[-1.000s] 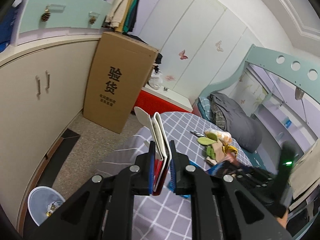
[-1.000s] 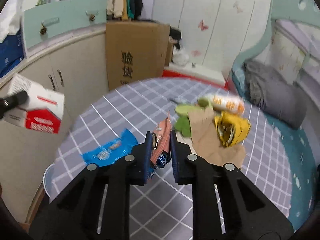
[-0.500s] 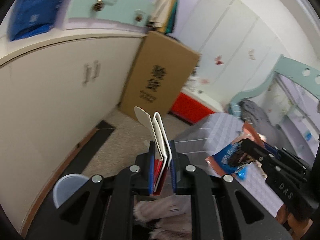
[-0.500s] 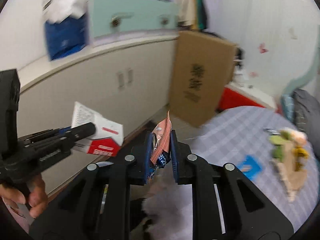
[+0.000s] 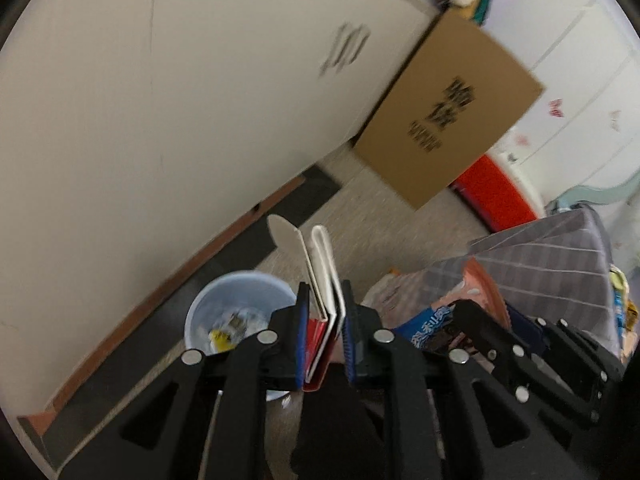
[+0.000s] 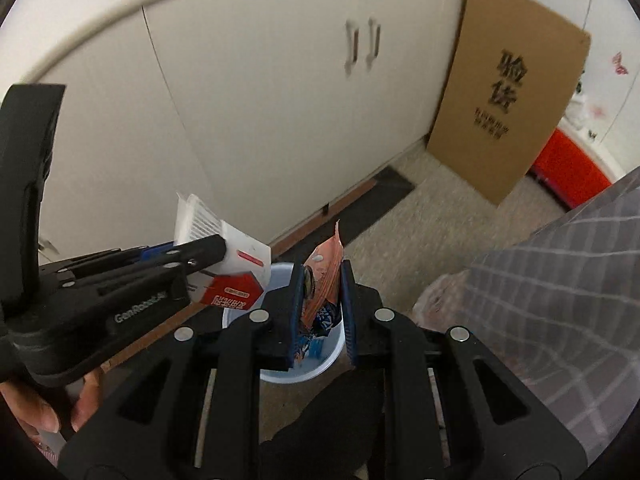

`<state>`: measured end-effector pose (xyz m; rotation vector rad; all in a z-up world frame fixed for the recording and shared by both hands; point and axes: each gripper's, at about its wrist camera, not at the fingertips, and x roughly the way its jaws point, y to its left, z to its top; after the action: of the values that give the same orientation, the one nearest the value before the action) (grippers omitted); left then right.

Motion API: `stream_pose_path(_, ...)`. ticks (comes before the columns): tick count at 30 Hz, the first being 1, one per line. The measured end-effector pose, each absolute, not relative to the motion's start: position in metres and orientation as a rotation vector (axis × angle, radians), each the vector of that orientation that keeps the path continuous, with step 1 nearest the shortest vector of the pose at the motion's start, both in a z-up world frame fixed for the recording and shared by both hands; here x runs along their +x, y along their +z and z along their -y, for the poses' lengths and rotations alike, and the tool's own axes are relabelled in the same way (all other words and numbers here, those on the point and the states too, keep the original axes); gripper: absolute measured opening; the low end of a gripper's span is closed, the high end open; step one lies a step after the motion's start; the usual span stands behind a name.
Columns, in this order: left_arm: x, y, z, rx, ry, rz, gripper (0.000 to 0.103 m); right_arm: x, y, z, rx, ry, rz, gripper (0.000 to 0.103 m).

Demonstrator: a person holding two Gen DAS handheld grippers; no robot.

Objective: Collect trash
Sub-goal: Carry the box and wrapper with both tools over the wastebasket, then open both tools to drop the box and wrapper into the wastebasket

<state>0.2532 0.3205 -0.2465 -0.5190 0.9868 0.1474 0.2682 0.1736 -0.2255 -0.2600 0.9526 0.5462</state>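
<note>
The left gripper point(image 5: 323, 336) is clenching a flattened red-and-white carton point(image 5: 320, 280), edge-on between the pads. The carton's long axis is running forward along the fingers, its white open flap pointing up and away toward the cupboard point(image 5: 160, 100). In the right wrist view the same carton point(image 6: 228, 264) is hanging just above and to the left of the bin point(image 6: 296, 372).

The right gripper point(image 6: 320, 312) is grasping an orange-and-blue snack wrapper point(image 6: 324, 276), standing upright with its torn orange tip pointing up and its blue end hanging down over the bin's mouth.

The bin point(image 5: 236, 312), a pale blue round pail on the floor beside the cupboard's base, is holding a few scraps, one of them yellow. A tall cardboard box point(image 6: 508, 104) is leaning against the cupboard well beyond the bin; a red box point(image 6: 568, 172) is lying beyond it. The table's checked cloth point(image 6: 560, 300) is hanging to the right of the bin. Both grippers' black bodies are covering part of the bin's rim.

Compared with one second ago, both cameras are now facing the floor and bin rather than the tabletop litter, and both grippers are crowding together over the bin instead of working apart.
</note>
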Motion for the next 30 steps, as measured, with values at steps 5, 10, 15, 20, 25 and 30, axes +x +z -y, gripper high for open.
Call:
stream_pose_path(5, 0.254, -0.285, -0.342, -0.565, 0.203, -1.066, 0.058, 0.271, -0.258, -0.184, -0.267, 0.542, -1.025, 0.018)
stream_pose_path(10, 0.244, -0.296, -0.346, -0.564, 0.225, -1.076, 0.064, 0.278, -0.269, -0.186, -0.266, 0.539, -1.051, 0.018)
stream_pose_path(15, 0.24, -0.297, -0.344, -0.562, 0.237, -1.077, 0.065, 0.277, -0.271, -0.187, -0.26, 0.541, -1.058, 0.018)
stream_pose_path(20, 0.235, -0.299, -0.351, -0.585, 0.255, -1.076, 0.067, 0.278, -0.273, -0.189, -0.248, 0.55, -1.061, 0.018)
stream_pose_path(25, 0.229, -0.298, -0.362, -0.616, 0.289, -1.063, 0.067, 0.278, -0.27, -0.192, -0.232, 0.567, -1.053, 0.018)
stream_pose_path(30, 0.221, -0.293, -0.372, -0.653, 0.325, -1.037, 0.068, 0.277, -0.264, -0.196, -0.202, 0.592, -1.033, 0.06)
